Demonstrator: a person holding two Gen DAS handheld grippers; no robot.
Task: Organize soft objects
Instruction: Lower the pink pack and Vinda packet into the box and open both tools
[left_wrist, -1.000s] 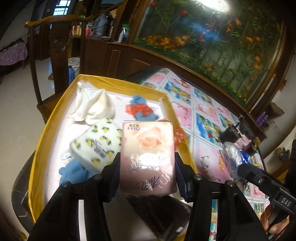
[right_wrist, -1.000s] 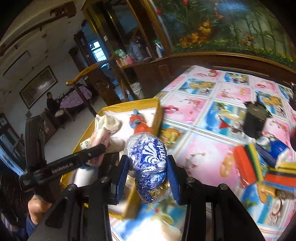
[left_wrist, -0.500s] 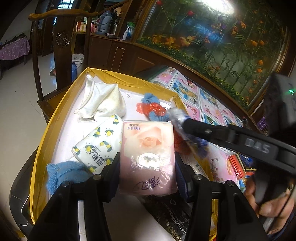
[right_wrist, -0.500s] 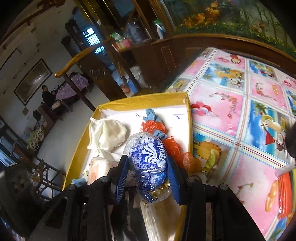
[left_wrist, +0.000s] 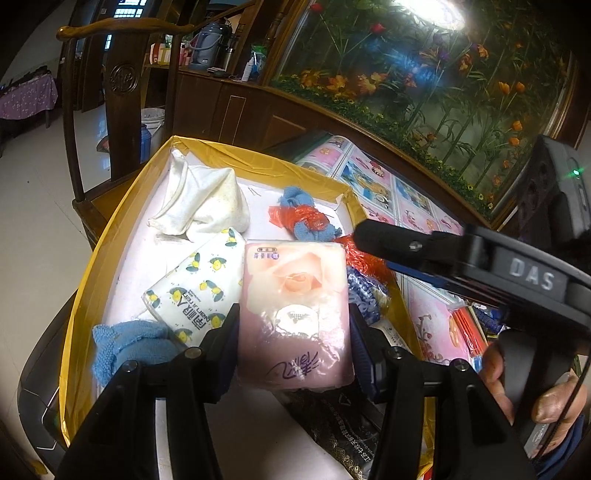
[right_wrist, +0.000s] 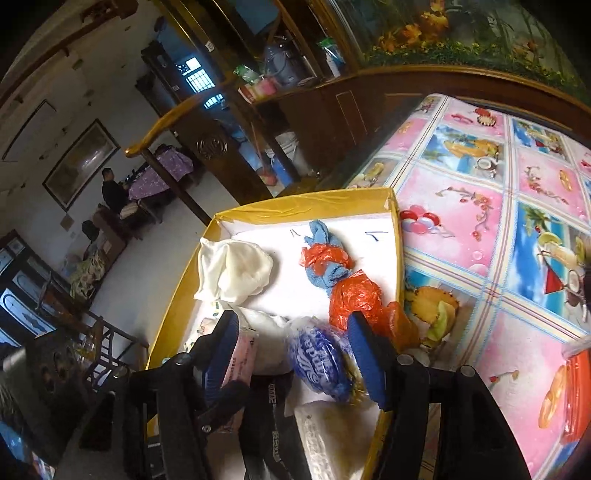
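My left gripper (left_wrist: 293, 321) is shut on a pink tissue pack (left_wrist: 295, 295), held over the yellow box (left_wrist: 122, 206). My right gripper (right_wrist: 291, 350) hangs over the box's near right corner with its jaws opening. A blue-and-white packet (right_wrist: 319, 363) lies loose between them on the things in the box, close to the right finger. In the left wrist view one right gripper finger (left_wrist: 373, 236) reaches in from the right, with a hand (left_wrist: 554, 402) on its handle. The pink tissue pack (right_wrist: 243, 354) shows behind my right gripper's left finger.
The box (right_wrist: 306, 206) holds a white cloth (left_wrist: 203, 206), a lemon-print tissue pack (left_wrist: 195, 291), a blue cloth tied in red plastic (right_wrist: 325, 266), an orange bag (right_wrist: 354, 295), a blue knit cloth (left_wrist: 125, 343) and a black packet (left_wrist: 343, 424). A wooden chair (left_wrist: 122, 74) stands behind; a patterned tablecloth (right_wrist: 480, 229) lies right.
My right gripper swung left over the box, then its jaws widened and the blue-and-white packet sank out of their grip. The left gripper kept still with the pink pack.
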